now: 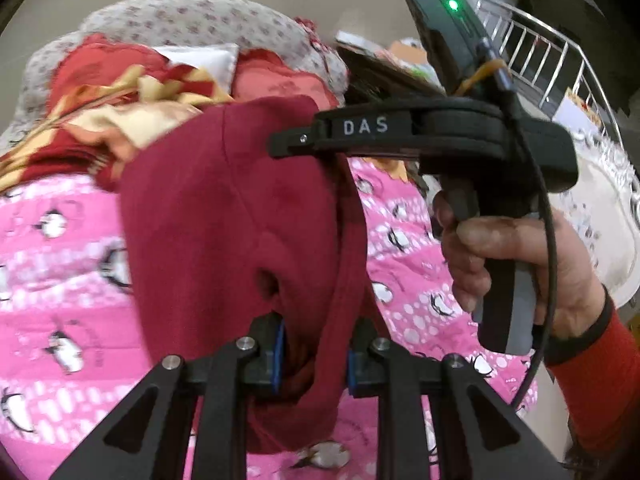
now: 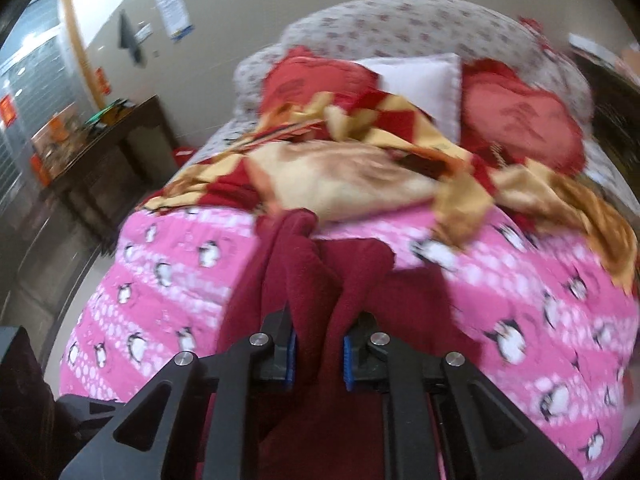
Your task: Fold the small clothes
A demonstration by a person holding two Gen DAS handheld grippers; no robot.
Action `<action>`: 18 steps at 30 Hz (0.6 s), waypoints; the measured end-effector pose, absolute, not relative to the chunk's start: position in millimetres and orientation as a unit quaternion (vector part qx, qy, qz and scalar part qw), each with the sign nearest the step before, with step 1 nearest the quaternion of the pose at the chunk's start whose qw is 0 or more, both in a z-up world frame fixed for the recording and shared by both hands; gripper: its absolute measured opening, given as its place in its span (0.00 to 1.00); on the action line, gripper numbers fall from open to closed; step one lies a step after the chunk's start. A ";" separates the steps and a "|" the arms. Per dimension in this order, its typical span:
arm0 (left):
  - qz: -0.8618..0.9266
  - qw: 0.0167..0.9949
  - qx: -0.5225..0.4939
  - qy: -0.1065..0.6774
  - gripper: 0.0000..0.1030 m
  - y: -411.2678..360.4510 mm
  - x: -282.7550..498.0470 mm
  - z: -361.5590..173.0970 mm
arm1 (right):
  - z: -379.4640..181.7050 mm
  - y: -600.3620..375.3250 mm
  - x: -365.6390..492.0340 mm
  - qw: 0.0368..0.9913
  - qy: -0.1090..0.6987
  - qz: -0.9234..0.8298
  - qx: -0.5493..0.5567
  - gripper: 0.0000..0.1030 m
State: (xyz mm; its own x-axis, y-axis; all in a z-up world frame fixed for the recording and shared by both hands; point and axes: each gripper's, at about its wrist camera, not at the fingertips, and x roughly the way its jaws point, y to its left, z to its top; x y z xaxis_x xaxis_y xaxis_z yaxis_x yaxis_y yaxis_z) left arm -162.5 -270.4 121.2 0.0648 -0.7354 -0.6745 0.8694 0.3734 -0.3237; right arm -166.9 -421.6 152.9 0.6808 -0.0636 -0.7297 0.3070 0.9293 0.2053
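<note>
A dark red garment (image 1: 224,216) hangs in the air above a pink penguin-print bedspread (image 1: 60,240). My left gripper (image 1: 314,360) is shut on a bunched fold of the garment at its lower edge. The right gripper's body (image 1: 400,136) shows in the left wrist view at the garment's upper right edge, held by a hand (image 1: 516,264). In the right wrist view my right gripper (image 2: 319,358) is shut on the dark red garment (image 2: 320,272), which bunches up between the blue pads (image 2: 292,356) and drapes down over the bedspread (image 2: 520,288).
A red and yellow checked blanket (image 2: 360,168) lies crumpled across the bed behind the garment. Red cushions (image 2: 520,116) and a white pillow (image 2: 424,76) lean on a floral headboard (image 2: 400,20). A dark cabinet (image 2: 100,152) stands left of the bed. A metal railing (image 1: 540,52) is at far right.
</note>
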 end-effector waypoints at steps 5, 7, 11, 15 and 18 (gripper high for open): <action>-0.547 0.710 0.105 0.430 0.35 -306.6 -177.2 84.7 | 102.0 -454.5 -169.4 0.876 0.419 -0.143 0.192 0.36; -0.552 0.700 0.100 0.442 0.47 -308.1 -180.2 78.1 | 89.8 -466.1 -175.6 0.874 0.405 -0.148 0.225 0.44; -0.576 0.682 0.096 0.441 0.68 -283.0 -186.8 91.9 | 95.9 -473.4 -191.2 0.870 0.393 -0.147 0.259 0.49; -0.575 0.699 0.121 0.408 0.75 -247.6 -188.9 106.9 | 129.8 -458.2 -223.8 0.882 0.379 -0.147 0.238 0.49; -0.544 0.730 0.150 0.387 0.75 -235.0 -182.9 107.2 | 141.9 -435.9 -233.2 0.896 0.362 -0.090 0.241 0.49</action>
